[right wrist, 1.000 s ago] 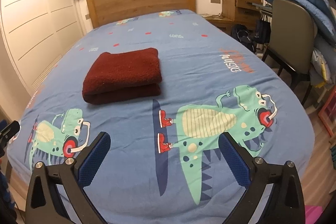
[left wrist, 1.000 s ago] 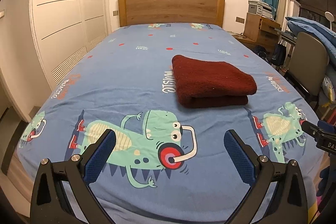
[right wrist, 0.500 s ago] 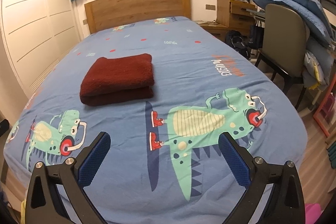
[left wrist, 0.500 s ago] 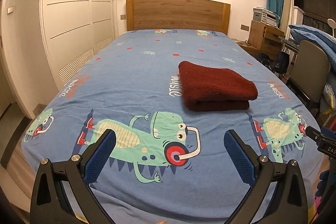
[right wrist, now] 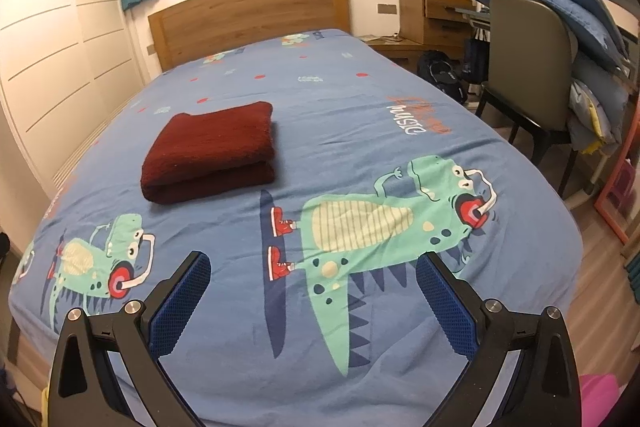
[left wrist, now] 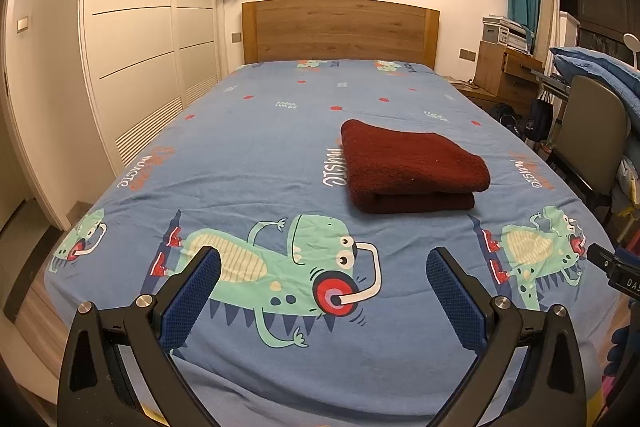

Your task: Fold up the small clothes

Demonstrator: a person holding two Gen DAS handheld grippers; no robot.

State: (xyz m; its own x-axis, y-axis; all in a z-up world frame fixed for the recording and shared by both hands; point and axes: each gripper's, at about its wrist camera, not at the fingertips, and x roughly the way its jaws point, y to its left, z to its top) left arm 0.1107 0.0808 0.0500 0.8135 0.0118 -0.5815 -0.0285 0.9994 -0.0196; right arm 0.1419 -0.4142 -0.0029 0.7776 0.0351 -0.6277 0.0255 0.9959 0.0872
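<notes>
A folded red cloth (left wrist: pixel 412 163) lies mid-bed (left wrist: pixel 260 155), well beyond both grippers. The left gripper (left wrist: pixel 320 275) and right gripper (right wrist: pixel 312 279) hover over the bed's foot, fingers spread, holding nothing.

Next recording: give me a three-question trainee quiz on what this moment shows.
1. True or false: the left gripper is shut on the dark red folded cloth.
2. Which is the cloth's state? A) spread flat B) folded C) hanging off the bed
3. Fill in: the right gripper is ____.

Key: 1 false, it is open and short of the cloth. 2 B. 3 open, holding nothing.
</notes>
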